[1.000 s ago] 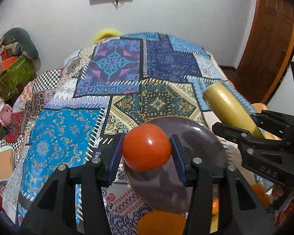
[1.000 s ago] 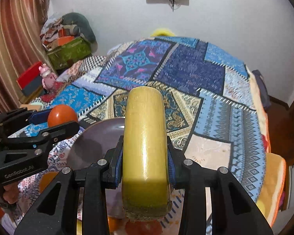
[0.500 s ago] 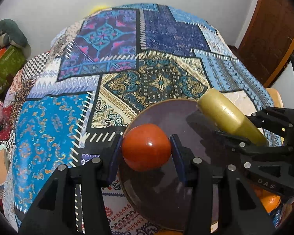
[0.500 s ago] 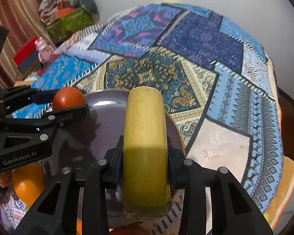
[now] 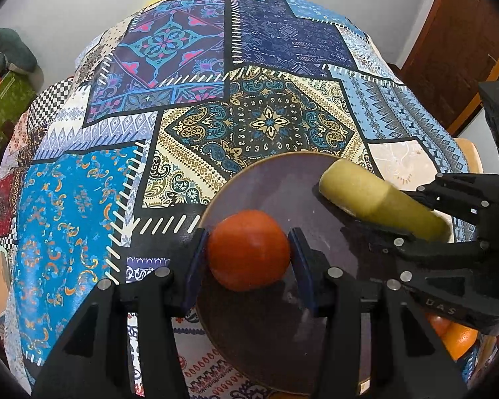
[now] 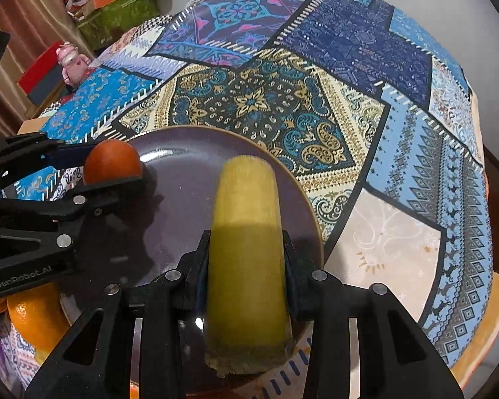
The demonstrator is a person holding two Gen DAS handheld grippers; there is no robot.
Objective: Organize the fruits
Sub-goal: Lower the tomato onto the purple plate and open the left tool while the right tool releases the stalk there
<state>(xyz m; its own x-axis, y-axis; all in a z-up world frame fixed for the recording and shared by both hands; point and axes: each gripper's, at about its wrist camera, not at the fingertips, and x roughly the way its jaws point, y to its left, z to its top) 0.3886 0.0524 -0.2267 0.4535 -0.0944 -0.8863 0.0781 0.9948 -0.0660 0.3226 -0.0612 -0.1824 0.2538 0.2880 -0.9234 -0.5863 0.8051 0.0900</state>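
Both hand-held grippers clamped: left [image 5: 248,253] on tomato [image 5: 248,249], right [image 6: 246,264] on banana [image 6: 246,242].

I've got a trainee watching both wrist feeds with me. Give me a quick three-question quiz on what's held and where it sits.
1. True or false: the left gripper holds the yellow banana piece.
2. Over which dish do both fruits hang?
3. The orange lies: A) on the plate, B) beside its near rim, C) in the right gripper.

Key: 1. False, it holds the red-orange tomato. 2. The dark purple plate. 3. B.
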